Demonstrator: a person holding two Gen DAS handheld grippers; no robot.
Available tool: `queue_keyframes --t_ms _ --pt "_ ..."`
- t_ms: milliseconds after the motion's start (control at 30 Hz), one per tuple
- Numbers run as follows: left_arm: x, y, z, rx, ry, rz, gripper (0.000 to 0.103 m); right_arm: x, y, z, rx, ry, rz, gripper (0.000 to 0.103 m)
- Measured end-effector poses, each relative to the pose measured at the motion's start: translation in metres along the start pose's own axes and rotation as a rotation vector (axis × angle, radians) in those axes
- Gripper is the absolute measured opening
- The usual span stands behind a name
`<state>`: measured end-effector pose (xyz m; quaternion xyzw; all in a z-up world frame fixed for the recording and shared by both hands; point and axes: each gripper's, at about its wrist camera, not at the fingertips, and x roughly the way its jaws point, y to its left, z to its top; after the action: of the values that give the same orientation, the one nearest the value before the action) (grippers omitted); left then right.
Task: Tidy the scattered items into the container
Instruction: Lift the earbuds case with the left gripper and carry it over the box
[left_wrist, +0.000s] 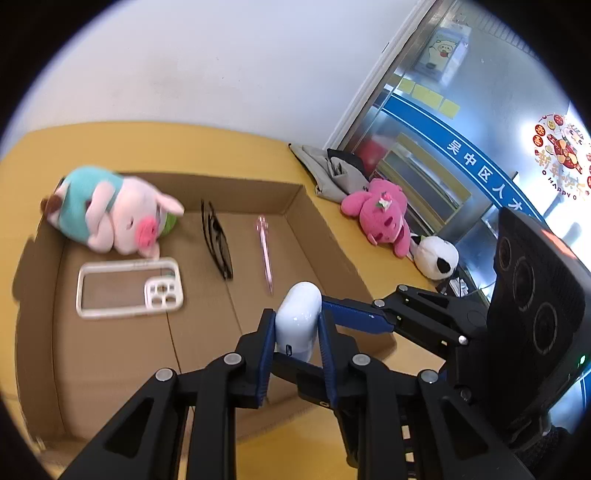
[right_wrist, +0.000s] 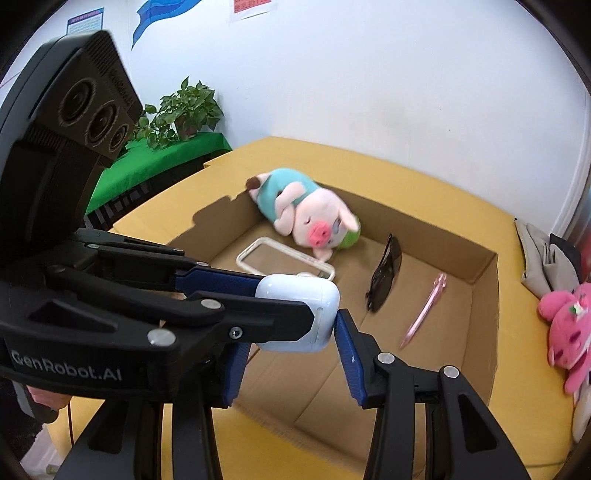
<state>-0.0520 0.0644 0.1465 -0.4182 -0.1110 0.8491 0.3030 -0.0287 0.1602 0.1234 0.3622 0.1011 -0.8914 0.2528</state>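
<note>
A yellow surface (right_wrist: 424, 173) carries everything, running back to a white wall. A shallow cardboard box (left_wrist: 328, 236) sits directly on it. To the right of the box, also on the yellow surface, lie a pink stuffed toy (left_wrist: 380, 214), a black-and-white panda toy (left_wrist: 437, 260) just beside it, and a grey bag (left_wrist: 332, 173) farther back near the glass partition.

Public office or service-centre lobby. A glass door (left_wrist: 443, 122) is carrying a blue band of Chinese lettering (left_wrist: 491, 173), sticky notes and a New Year decal (left_wrist: 561, 147); notices (right_wrist: 84, 23) are hanging on white wall; a potted plant (right_wrist: 184, 110) is sitting on a green-covered stand (right_wrist: 147, 166).
</note>
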Motion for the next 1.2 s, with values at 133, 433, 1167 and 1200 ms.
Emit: queue_keyframes --t_ms 133,433,1167,1200 --pt "0.015 0.005 0.022 0.014 0.026 0.024 0.022 0.018 -0.022 0.019 0.013 0.038 0.019 0.048" --pt "0.064 0.038 0.048 -0.031 0.114 0.042 0.022 0.072 -0.059 0.029 0.071 0.132 0.065 0.048" --pt "0.116 0.077 0.035 -0.126 0.238 0.038 0.022 0.131 -0.075 0.011 0.096 0.291 0.101 0.048" --pt "0.12 0.079 0.034 -0.132 0.244 0.039 0.022 0.134 -0.076 0.009 0.099 0.298 0.103 0.048"
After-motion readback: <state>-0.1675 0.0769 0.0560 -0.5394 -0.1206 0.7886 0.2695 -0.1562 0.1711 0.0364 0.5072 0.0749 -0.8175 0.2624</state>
